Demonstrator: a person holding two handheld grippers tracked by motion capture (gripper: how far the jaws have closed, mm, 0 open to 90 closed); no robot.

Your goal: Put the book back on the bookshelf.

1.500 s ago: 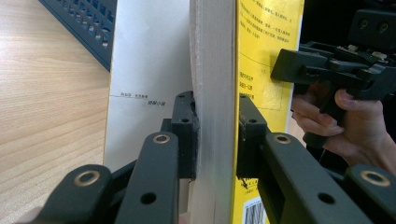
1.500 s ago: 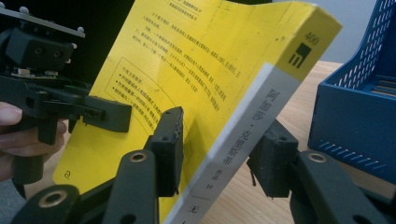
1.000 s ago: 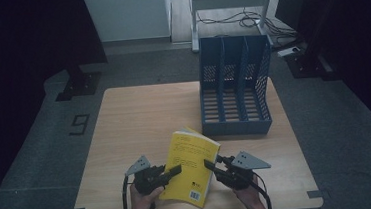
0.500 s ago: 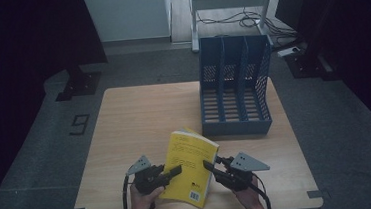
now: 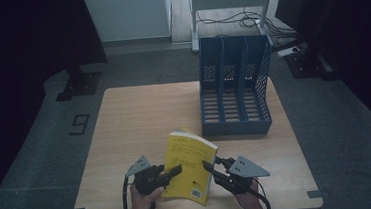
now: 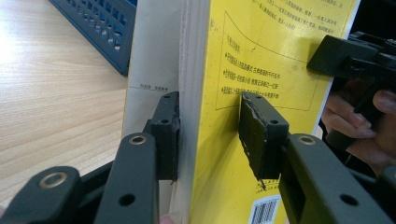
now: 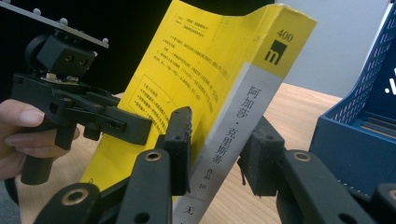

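A yellow paperback book (image 5: 188,164) with a grey-white spine stands tilted on the table's near part, between my two grippers. My right gripper (image 5: 207,165) is shut on its spine edge; in the right gripper view (image 7: 219,154) both pads press the book (image 7: 201,60), and the jaws have just been closing further. My left gripper (image 5: 176,171) straddles the opposite page edge. In the left gripper view (image 6: 210,135) one pad rests on the white side, the other stands off the yellow cover (image 6: 261,56). Its jaws have just been opening.
A blue three-slot file holder (image 5: 235,95) stands at the back right of the wooden table (image 5: 139,118), just beyond the book, its open front facing me. The holder's corner is close by in the right gripper view (image 7: 355,130). Bare wood lies to the left.
The right gripper has edged slightly in towards the book. The book and the left gripper stay where they were.
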